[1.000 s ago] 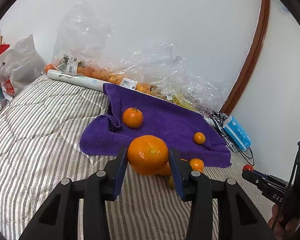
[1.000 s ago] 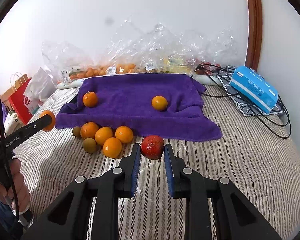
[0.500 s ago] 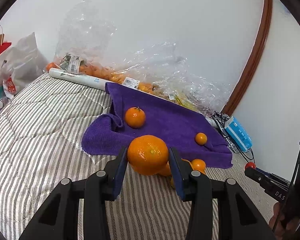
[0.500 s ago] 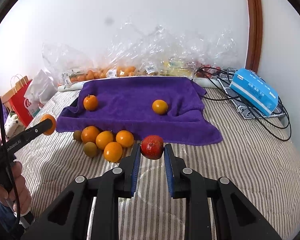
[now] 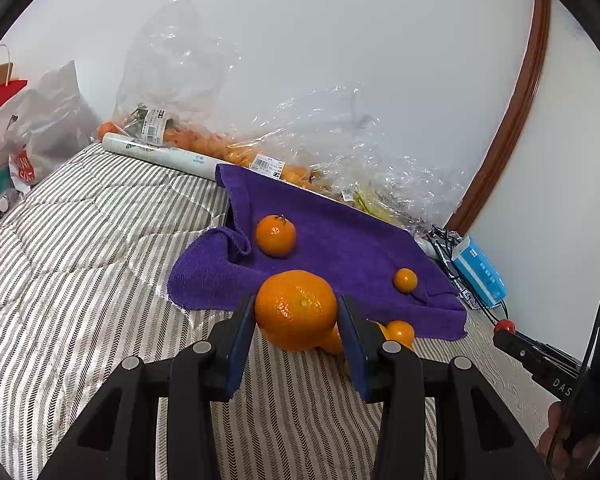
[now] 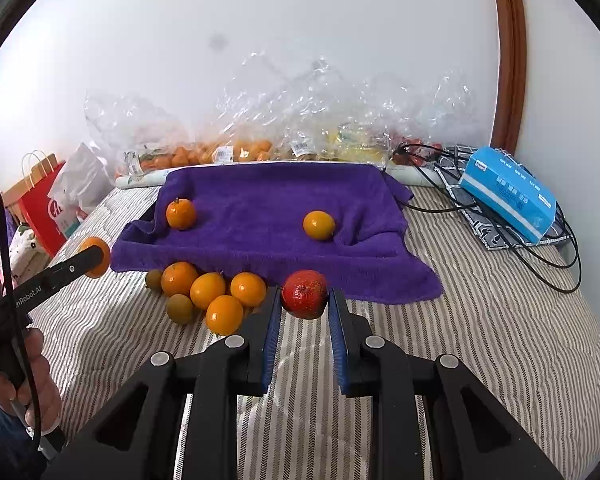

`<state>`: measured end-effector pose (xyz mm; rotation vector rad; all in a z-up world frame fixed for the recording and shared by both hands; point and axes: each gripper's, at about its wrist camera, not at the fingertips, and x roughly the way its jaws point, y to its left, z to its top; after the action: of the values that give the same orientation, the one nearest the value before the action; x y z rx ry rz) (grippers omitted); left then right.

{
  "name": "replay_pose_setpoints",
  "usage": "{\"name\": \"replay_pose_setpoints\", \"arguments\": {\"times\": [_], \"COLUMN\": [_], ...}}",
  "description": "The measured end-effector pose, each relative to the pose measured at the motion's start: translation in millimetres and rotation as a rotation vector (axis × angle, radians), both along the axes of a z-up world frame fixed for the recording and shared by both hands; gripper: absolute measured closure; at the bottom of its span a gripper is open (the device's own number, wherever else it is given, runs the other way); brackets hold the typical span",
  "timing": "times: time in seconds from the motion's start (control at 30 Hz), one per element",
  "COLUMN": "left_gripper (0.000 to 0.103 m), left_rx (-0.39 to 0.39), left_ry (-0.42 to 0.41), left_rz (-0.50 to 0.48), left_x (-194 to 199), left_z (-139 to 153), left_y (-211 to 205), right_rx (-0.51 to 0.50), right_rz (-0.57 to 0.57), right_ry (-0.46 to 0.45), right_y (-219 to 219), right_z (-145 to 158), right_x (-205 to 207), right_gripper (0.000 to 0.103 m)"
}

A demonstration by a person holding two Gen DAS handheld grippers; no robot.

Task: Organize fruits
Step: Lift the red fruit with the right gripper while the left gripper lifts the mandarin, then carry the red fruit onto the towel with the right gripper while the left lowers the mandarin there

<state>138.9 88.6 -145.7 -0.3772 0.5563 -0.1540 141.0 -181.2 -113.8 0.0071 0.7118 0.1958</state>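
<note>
My left gripper (image 5: 296,312) is shut on a large orange mandarin (image 5: 295,309), held above the striped bed in front of the purple towel (image 5: 340,248). My right gripper (image 6: 303,300) is shut on a red fruit (image 6: 304,294), held just before the towel's (image 6: 276,216) front edge. On the towel lie a stemmed mandarin (image 6: 181,213) at the left and a small orange (image 6: 319,225) at the right. A pile of several oranges (image 6: 216,292) with two small brown-green fruits (image 6: 179,309) lies on the bed left of the red fruit.
Clear plastic bags of fruit (image 6: 228,152) line the wall behind the towel, with a paper roll (image 5: 160,156). A blue box (image 6: 508,192) on black cables (image 6: 540,248) lies at the right. Shopping bags (image 6: 44,204) stand off the bed's left side.
Both grippers have drawn nearer the towel, each keeping its fruit; the towel and its fruits look a little closer and more central.
</note>
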Motion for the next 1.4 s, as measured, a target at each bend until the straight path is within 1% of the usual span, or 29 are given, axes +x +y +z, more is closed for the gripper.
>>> {"name": "replay_pose_setpoints", "arguments": {"times": [0.3,0.5,0.57,0.7,0.83,1.0,1.2,1.3,1.4], "left_gripper": [0.063,0.063,0.063,0.063,0.063,0.063,0.063,0.063,0.063], "left_rx": [-0.007,-0.014,-0.019,0.008,-0.001,0.064,0.064,0.057,0.057], "left_ry": [-0.002,-0.008,-0.021,-0.015,-0.029,-0.032,-0.011,0.01,0.034], "left_rz": [0.005,0.03,0.032,0.04,0.032,0.054,0.065,0.058,0.035], "left_x": [1,-2,-3,0,3,18,42,60,77], "left_z": [-2,-3,-1,3,18,40,41,39,36], "left_y": [1,5,7,6,10,14,22,18,7], "right_rx": [-0.009,-0.01,-0.012,-0.015,-0.015,-0.006,-0.006,-0.008,0.005], "right_rz": [0.003,0.01,0.014,0.024,0.03,0.049,0.074,0.083,0.083], "right_ry": [-0.013,-0.023,-0.028,-0.041,-0.068,-0.098,-0.113,-0.126,-0.117], "right_y": [0,1,1,2,1,3,7,7,4], "right_z": [2,5,6,12,21,27,26,24,20], "right_x": [3,7,10,15,23,36,54,65,80], "right_gripper": [0.079,0.079,0.079,0.079,0.079,0.079,0.079,0.079,0.079]}}
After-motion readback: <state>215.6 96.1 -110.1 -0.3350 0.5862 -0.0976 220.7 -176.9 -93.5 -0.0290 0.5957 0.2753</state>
